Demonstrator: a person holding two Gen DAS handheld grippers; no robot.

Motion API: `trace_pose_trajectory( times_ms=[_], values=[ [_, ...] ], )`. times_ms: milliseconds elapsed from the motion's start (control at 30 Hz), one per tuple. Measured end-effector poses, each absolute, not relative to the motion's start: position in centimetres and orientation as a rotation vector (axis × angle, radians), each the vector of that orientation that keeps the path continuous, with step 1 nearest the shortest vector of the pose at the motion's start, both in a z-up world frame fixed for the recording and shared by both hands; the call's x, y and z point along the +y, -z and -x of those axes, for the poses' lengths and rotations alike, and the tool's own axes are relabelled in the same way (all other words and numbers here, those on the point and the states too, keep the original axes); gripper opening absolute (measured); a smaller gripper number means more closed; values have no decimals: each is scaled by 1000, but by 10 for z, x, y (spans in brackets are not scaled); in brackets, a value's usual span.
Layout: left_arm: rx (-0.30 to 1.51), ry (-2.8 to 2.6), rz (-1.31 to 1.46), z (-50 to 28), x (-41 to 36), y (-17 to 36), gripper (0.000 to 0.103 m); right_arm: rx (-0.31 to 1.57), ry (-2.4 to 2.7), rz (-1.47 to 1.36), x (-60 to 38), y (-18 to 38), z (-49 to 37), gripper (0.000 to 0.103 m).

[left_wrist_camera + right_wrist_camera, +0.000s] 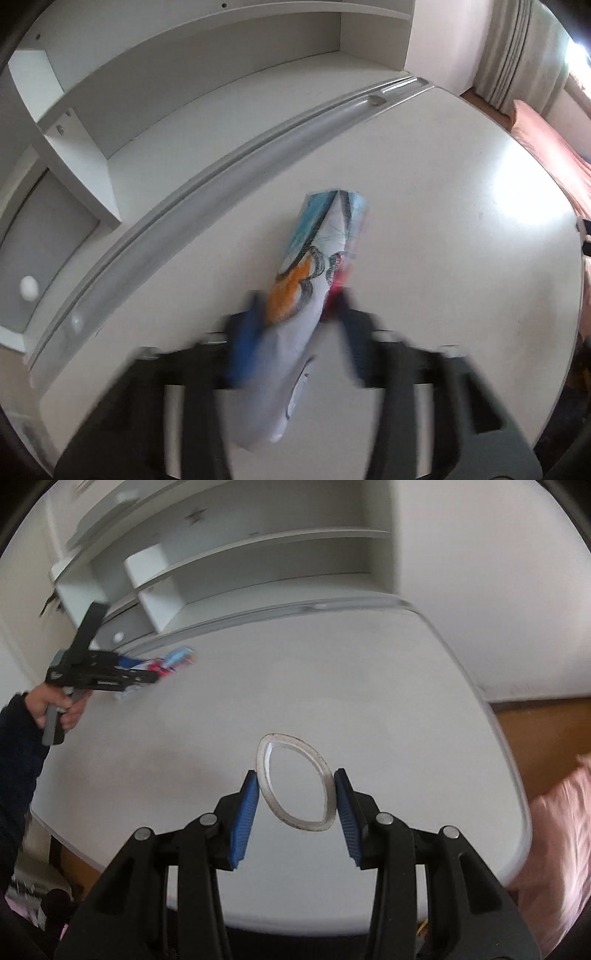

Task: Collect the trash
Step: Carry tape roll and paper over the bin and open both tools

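Note:
My left gripper (301, 299) is shut on a crumpled sheet of paper with a coloured drawing (317, 258) and holds it above the white table (443, 206). The same gripper with the paper (173, 661) shows at the left of the right wrist view. My right gripper (295, 779) is shut on a squashed empty tape ring (293, 781), pinched into an oval between the blue pads (245, 812), over the table (332, 686).
White shelving (184, 92) stands behind the table, beyond a raised rail (221, 162) at its far edge. A pink cloth (554, 830) lies off the table's right side. A curtain (517, 48) hangs at the far right.

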State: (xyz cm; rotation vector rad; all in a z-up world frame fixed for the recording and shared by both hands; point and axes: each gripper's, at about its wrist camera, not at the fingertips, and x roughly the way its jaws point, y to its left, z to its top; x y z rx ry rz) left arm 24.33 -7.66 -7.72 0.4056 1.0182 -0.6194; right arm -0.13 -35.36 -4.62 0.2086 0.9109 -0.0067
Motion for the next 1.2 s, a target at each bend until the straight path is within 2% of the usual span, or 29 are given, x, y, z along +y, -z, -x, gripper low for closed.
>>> trace_pose_trajectory(
  times_ms=[233,500,633,767,933,1100,1200],
  values=[
    [968,656,-417,-182,-148,63,12,875,244,-347,-426,58,89,42],
    [788,1076,-523,-29,-324,26,12,887,579,-474,-502,92,210,42],
    [762,1243,-548,37,-396,28,12,899,692,-548,-538,112,258,42],
    [772,1377,-559,100,-453,53,13,923,811,-589,-577,138,289,42],
    [873,1377,-543,148,-504,119,13,963,853,-657,-604,171,313,42],
    [933,1329,-557,155,-544,175,13,1017,842,-731,-622,203,318,42],
    [1027,1324,-535,158,-557,201,13,1033,840,-745,-624,210,316,42]
  ],
)
